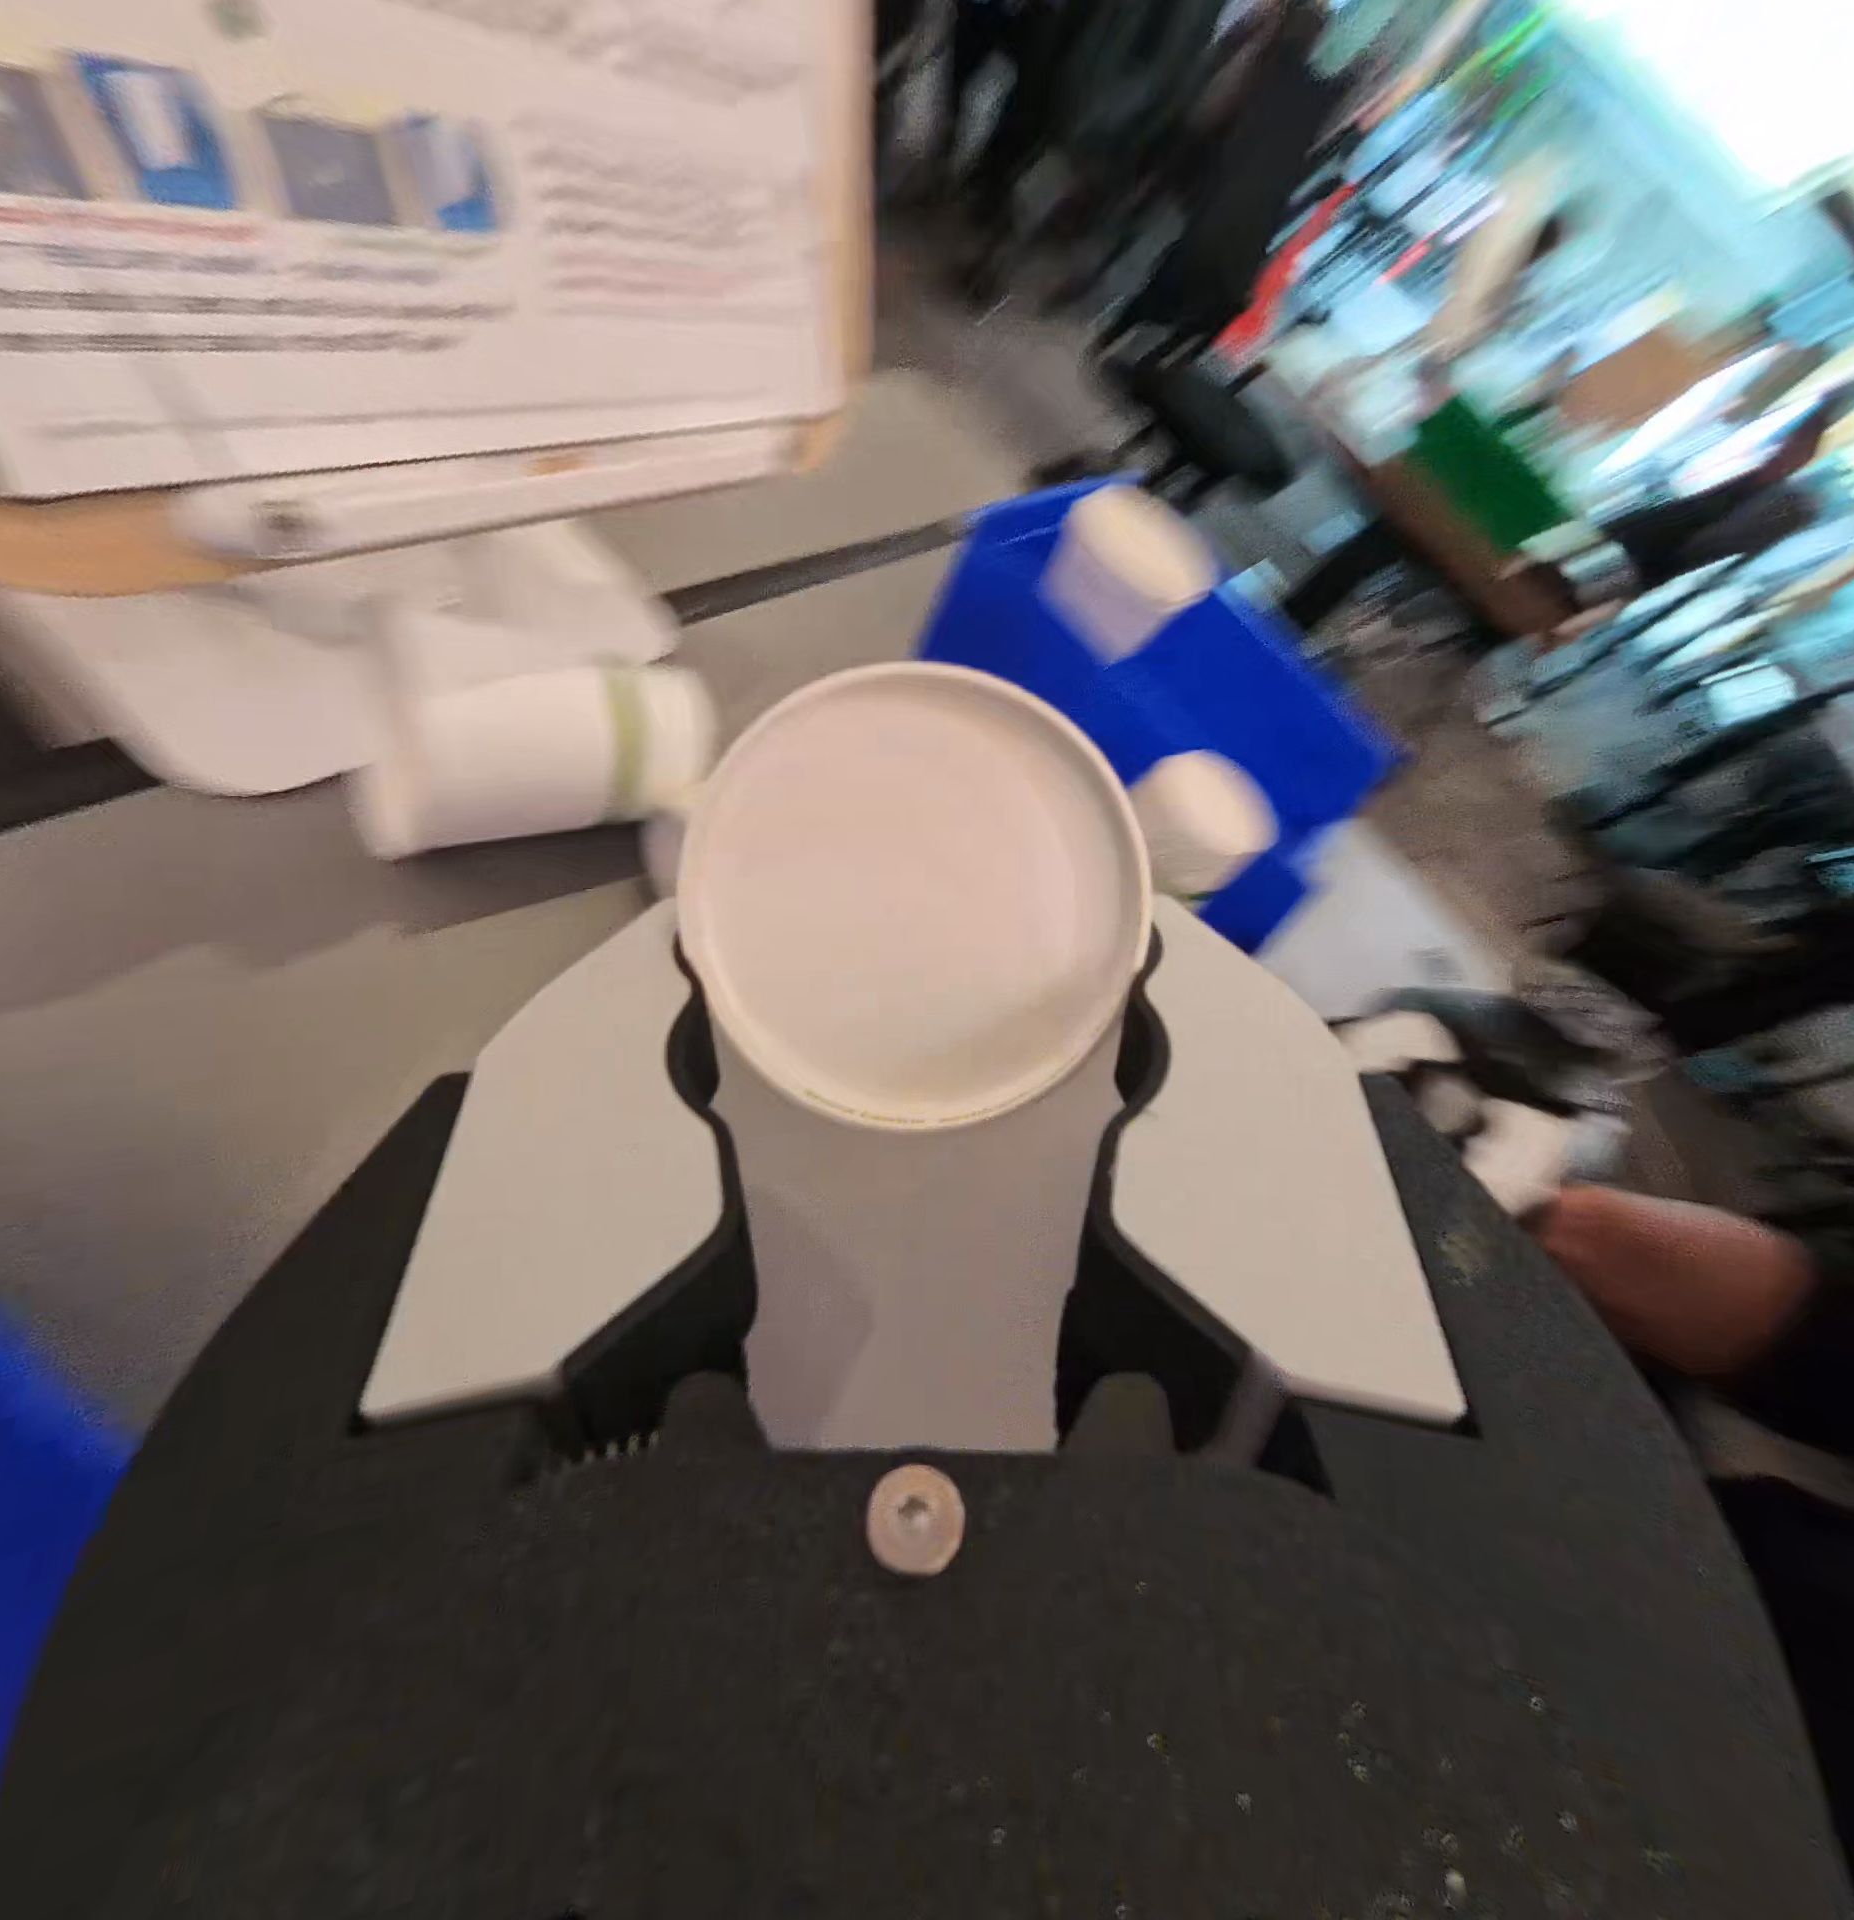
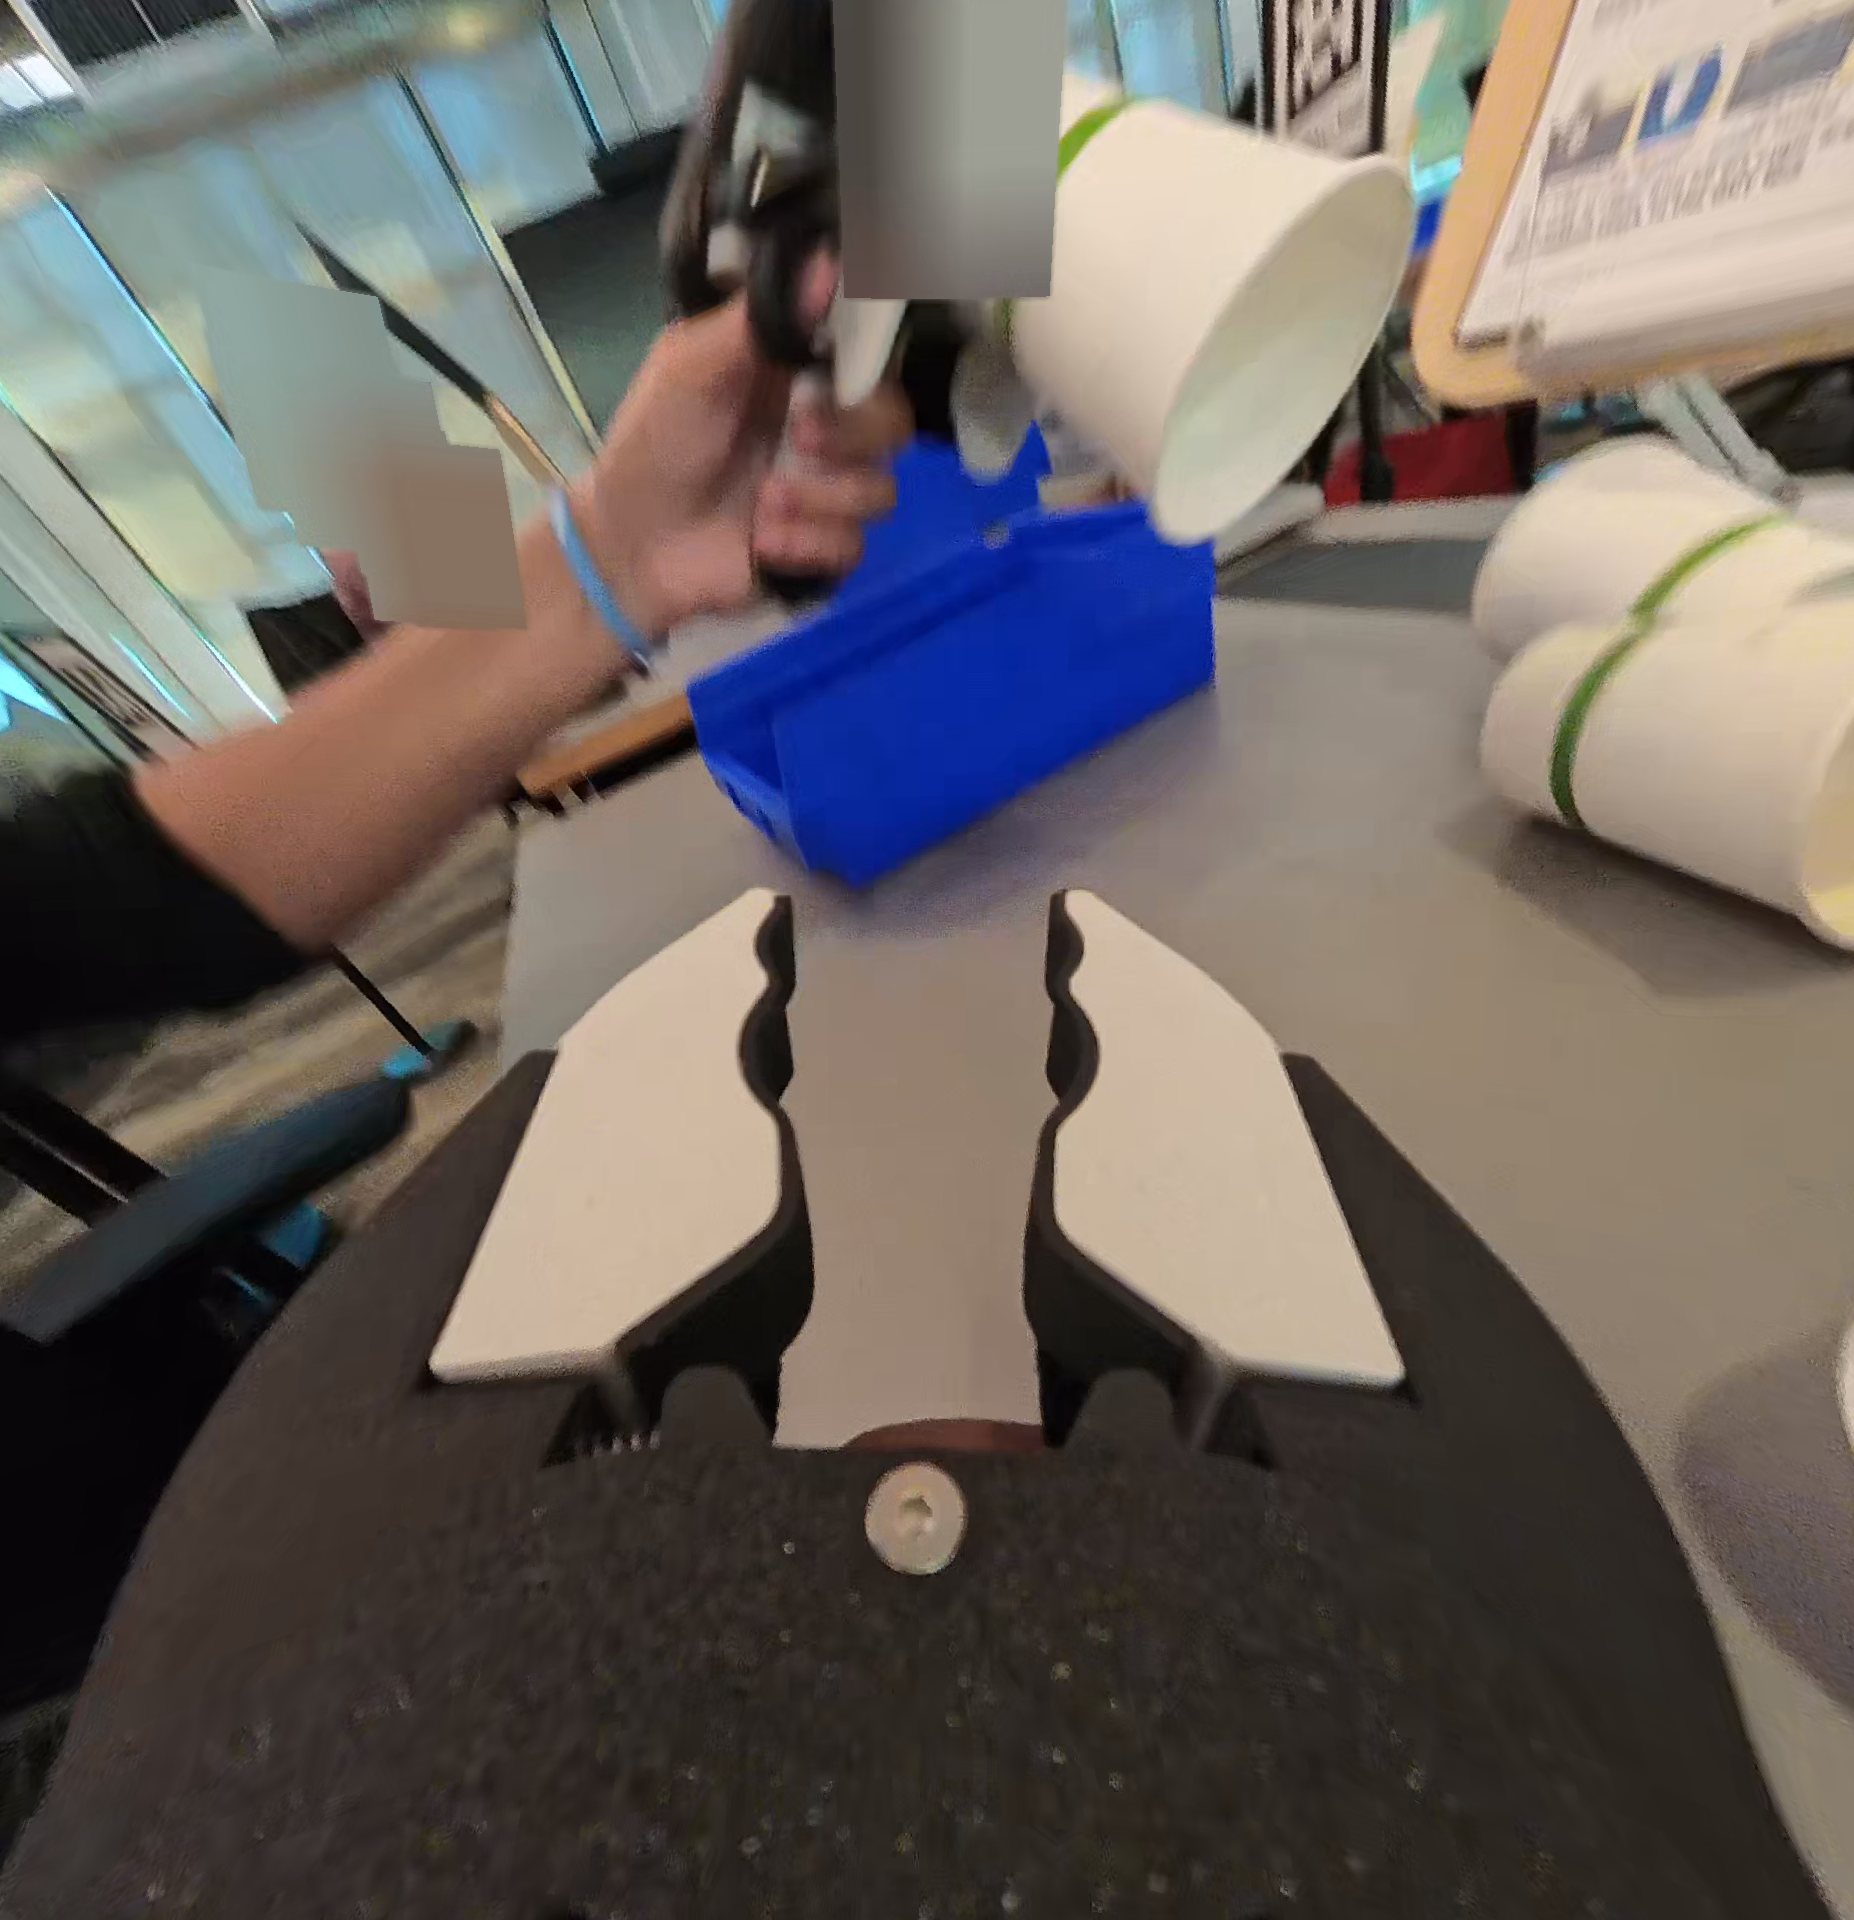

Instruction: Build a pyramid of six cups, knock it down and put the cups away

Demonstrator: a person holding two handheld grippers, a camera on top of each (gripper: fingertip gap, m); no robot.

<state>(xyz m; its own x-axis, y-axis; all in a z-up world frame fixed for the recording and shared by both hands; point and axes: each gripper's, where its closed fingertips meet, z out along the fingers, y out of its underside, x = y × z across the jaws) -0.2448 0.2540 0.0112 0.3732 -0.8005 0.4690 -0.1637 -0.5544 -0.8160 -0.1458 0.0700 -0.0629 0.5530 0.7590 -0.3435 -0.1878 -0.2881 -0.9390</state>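
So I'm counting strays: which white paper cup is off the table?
The white paper cup gripped by the left gripper; the green-banded cups lie on the table.

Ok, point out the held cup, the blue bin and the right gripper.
held cup (image 1: 912,894), left wrist view, on its flat base.
blue bin (image 2: 990,717), right wrist view, on its side wall.
right gripper (image 2: 921,920), right wrist view, between its fingertips.

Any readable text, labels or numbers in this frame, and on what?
None can be read.
Printed lines on the poster board: too blurred.
Tiny print along the base rim of the held cup: too small.
Marks on the black-and-white sign: too blurred.
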